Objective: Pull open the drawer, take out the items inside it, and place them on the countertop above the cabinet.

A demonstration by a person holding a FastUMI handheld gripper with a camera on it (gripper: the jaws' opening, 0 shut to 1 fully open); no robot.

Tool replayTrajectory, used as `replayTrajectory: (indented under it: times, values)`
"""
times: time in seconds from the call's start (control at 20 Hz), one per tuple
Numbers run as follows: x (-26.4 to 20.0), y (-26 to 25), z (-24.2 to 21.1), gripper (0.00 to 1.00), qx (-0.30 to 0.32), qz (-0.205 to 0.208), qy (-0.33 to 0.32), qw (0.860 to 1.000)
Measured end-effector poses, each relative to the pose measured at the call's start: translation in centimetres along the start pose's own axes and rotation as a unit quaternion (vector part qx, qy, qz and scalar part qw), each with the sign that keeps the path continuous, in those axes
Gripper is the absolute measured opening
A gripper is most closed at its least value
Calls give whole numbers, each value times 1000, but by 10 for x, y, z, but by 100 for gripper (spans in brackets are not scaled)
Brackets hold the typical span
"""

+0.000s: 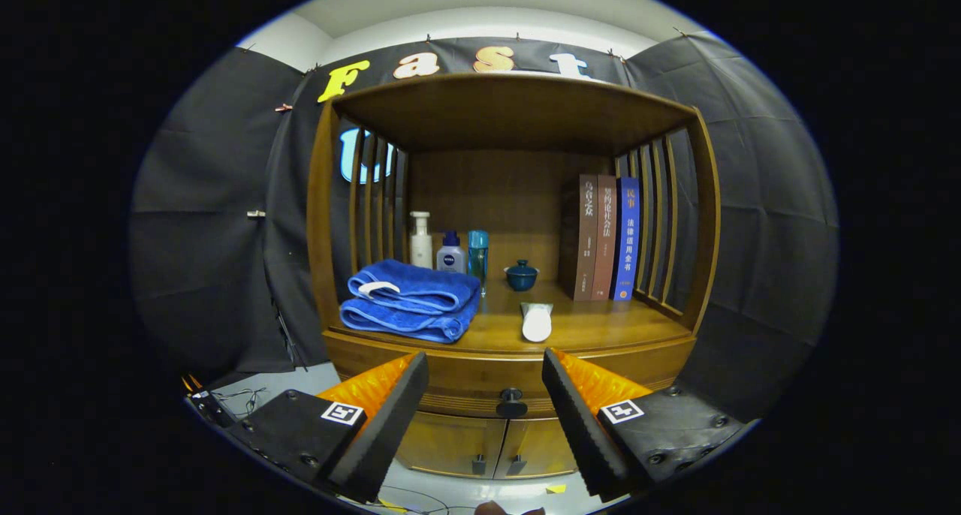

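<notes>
The fingers [484, 402] stand wide apart with nothing held, aimed level at the cabinet front. Between them and just beyond sits the dark knob [511, 402] of the drawer [480, 383], which lies shut, flush with the wood; the spread looks sized to take that knob from either side. What the drawer holds is hidden. Below the knob are two small doors [492, 447] with their own pulls.

Beyond the fingers, on the bench [601, 327] above the drawer, a white object [537, 323] lies near the front edge, just past the right finger. Past the left finger is a folded blue towel [411, 301], with three bottles [449, 251] behind it against the back. A small lidded cup [521, 275] stands mid-depth, and three books [604, 237] stand upright at the right slats.

A shut drawer with things on the bench fits either a pull about to come or contents already out and the drawer closed again; one cannot tell which
</notes>
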State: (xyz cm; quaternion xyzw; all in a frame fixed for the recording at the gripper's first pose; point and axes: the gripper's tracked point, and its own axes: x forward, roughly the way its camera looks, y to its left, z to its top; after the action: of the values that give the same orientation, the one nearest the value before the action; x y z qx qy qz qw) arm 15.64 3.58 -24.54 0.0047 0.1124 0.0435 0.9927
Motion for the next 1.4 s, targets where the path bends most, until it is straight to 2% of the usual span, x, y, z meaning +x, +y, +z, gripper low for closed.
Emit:
replayTrajectory:
  times: [0.3,0.65,1.05,1.4]
  values:
    - [-43,9,50,99,2,3,-6,1000]
    - [-96,11,103,98,35,-2,-44,998]
    - [-134,10,129,99,46,10,-71,996]
    - [-159,1,136,100,2,-8,-89,996]
